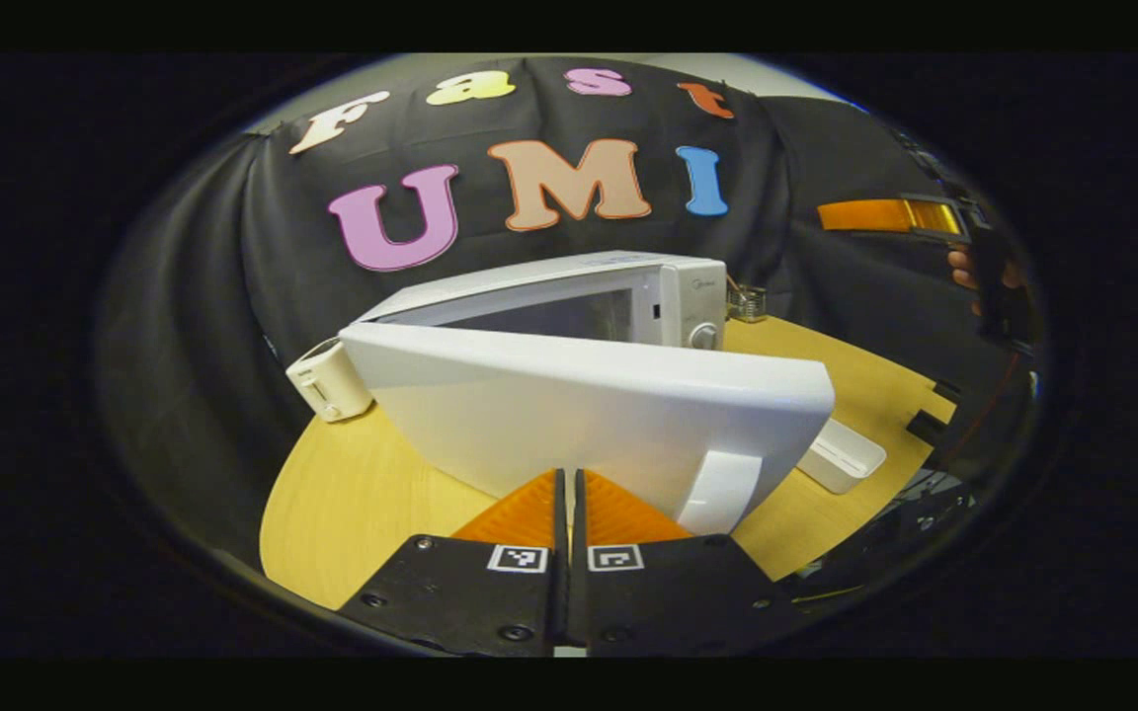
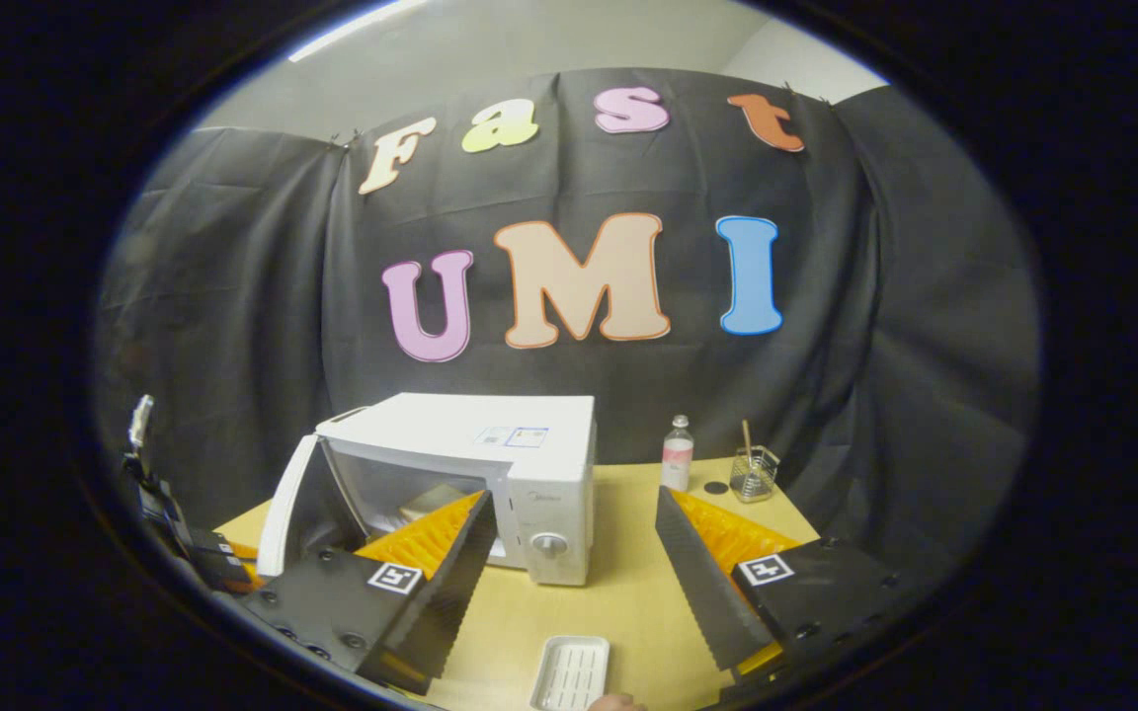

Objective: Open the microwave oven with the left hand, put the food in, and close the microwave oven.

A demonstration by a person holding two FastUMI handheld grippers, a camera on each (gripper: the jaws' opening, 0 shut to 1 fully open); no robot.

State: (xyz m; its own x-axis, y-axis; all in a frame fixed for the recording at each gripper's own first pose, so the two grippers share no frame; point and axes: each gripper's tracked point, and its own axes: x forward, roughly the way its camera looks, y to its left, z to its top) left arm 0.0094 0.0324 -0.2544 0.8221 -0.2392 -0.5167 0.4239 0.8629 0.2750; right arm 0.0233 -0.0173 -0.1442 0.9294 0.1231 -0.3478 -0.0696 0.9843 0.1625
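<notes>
On the table, one microwave, one white tray; left gripper fingers closed, right gripper fingers apart

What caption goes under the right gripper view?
Open gripper faces a white microwave with its door open, tray below.

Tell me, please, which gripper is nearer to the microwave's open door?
The left. The left gripper, fingers together, sits right at the door, just beside its handle. The right gripper, open, hangs back over the table, in front of the microwave.
</notes>
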